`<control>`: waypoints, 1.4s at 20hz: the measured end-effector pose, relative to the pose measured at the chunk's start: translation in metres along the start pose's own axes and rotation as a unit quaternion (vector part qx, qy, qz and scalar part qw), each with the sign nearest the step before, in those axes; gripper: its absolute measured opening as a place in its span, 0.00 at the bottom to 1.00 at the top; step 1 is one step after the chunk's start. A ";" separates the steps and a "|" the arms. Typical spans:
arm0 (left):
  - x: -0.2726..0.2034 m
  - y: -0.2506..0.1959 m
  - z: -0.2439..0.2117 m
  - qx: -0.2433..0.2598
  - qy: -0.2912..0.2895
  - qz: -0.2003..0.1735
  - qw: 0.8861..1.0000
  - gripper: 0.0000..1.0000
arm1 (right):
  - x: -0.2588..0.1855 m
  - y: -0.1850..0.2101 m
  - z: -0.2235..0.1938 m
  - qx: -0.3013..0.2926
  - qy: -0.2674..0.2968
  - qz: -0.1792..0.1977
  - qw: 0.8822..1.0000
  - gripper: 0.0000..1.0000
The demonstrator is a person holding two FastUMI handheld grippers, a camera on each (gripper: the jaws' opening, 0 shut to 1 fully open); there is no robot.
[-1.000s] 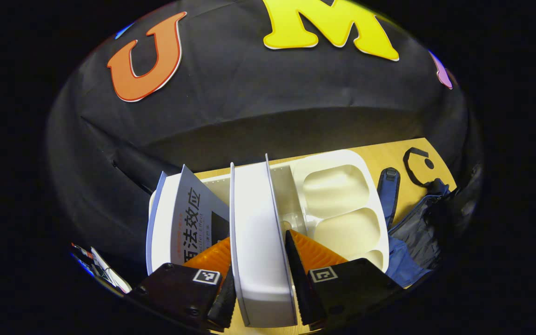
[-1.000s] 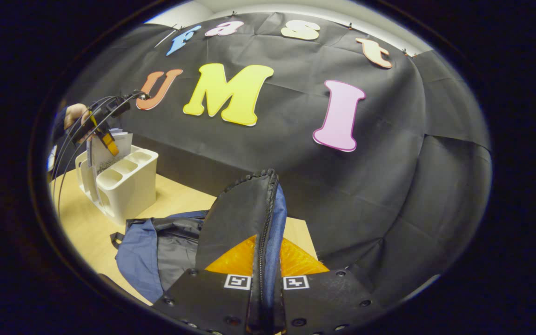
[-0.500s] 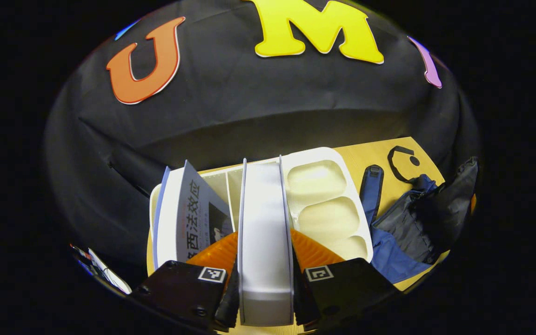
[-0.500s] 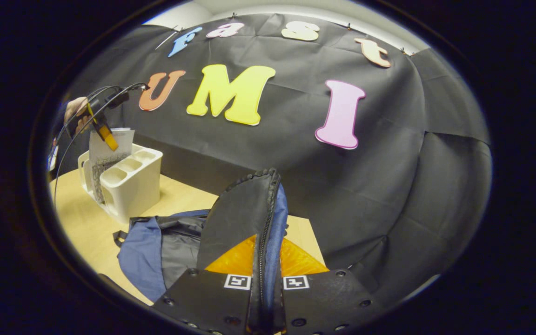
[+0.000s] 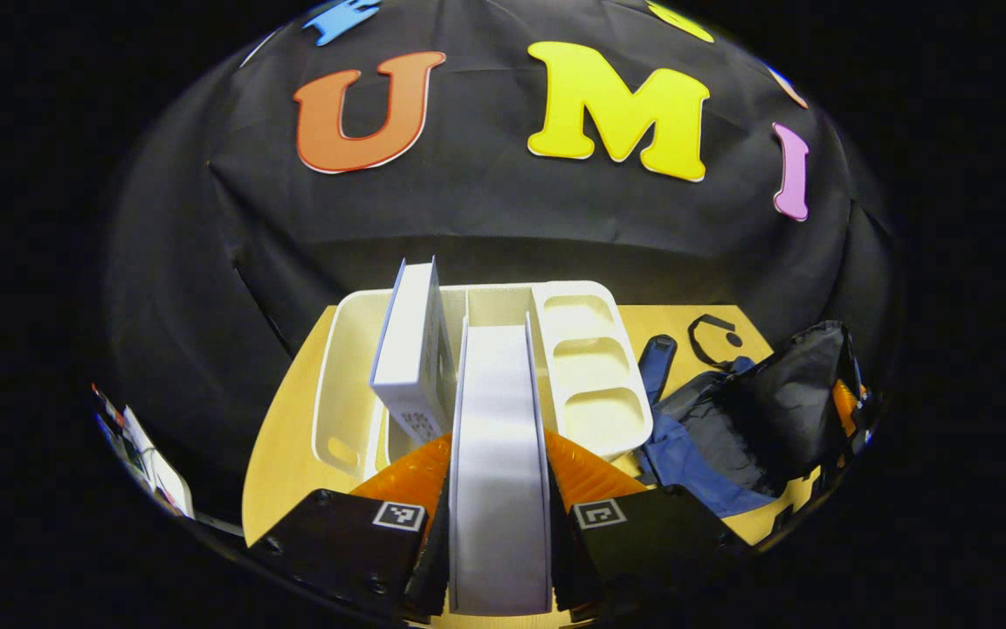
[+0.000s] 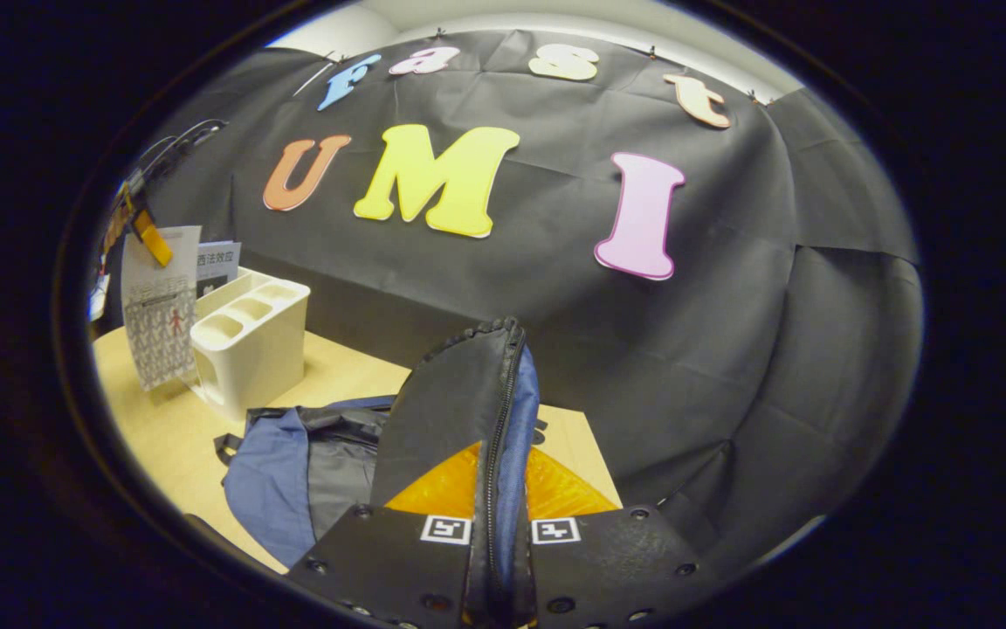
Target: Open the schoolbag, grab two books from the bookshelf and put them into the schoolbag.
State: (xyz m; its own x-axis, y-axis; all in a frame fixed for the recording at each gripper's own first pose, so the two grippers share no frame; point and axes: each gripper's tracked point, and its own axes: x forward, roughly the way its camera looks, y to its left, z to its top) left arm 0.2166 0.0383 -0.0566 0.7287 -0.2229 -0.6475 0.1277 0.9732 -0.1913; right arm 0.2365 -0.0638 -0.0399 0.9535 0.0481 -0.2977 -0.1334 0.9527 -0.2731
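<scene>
My left gripper (image 5: 498,559) is shut on a white book (image 5: 498,454), held edge-on above the table in front of the white bookshelf (image 5: 590,358). A second book (image 5: 411,354) stands tilted in the shelf's left slot. The blue and black schoolbag (image 5: 730,428) lies to the right of the shelf. In the right gripper view, my right gripper (image 6: 496,568) is shut on the schoolbag's raised zipper flap (image 6: 459,411), holding the bag (image 6: 293,472) open. Far left there, the held book (image 6: 158,310) hangs beside the shelf (image 6: 250,341), under the left gripper (image 6: 141,229).
The bag's strap and a black loop (image 5: 713,336) lie on the wooden table (image 5: 280,463) behind the bag. The black cloth wall rises close behind the shelf. The table's left edge runs near the shelf.
My left gripper has lifted the white book up and back out of the shelf, so the shelf now sits farther away. The right gripper has kept the flap raised.
</scene>
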 end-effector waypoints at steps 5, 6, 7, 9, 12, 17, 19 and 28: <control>-0.035 0.001 -0.052 -0.105 0.003 -0.047 0.993 0.44 | 0.003 0.005 -0.003 -0.004 0.008 0.003 1.000 0.10; -0.036 0.001 -0.059 -0.123 -0.003 -0.056 0.991 0.48 | 0.003 0.006 -0.002 -0.005 0.009 0.003 1.000 0.10; -0.037 -0.001 -0.065 -0.141 -0.001 -0.064 0.988 0.51 | 0.004 0.008 -0.001 -0.007 0.010 0.003 1.000 0.10; -0.041 -0.004 -0.073 -0.180 0.000 -0.081 0.980 0.47 | 0.004 0.009 0.002 -0.014 0.012 0.000 1.000 0.10; -0.043 -0.017 -0.071 -0.233 -0.019 -0.118 0.965 0.47 | 0.005 0.010 0.008 -0.021 0.017 -0.006 1.000 0.10; -0.044 -0.061 -0.071 -0.306 -0.032 -0.207 0.929 0.47 | 0.001 0.007 0.022 -0.028 0.030 -0.011 0.999 0.11; -0.037 -0.072 -0.075 -0.318 -0.028 -0.216 0.923 0.47 | 0.000 0.009 0.031 -0.032 0.029 -0.006 0.999 0.11; -0.007 -0.160 -0.037 -0.363 -0.062 -0.285 0.885 0.47 | 0.001 0.008 0.063 -0.038 0.013 0.009 0.999 0.10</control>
State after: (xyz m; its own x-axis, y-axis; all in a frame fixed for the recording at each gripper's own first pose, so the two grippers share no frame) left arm 0.1659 -0.1179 -0.0490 0.7591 -0.6139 -0.2164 0.0646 0.4017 -0.9135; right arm 0.2538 -0.0368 0.0156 0.9431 0.0568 -0.3275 -0.1721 0.9264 -0.3349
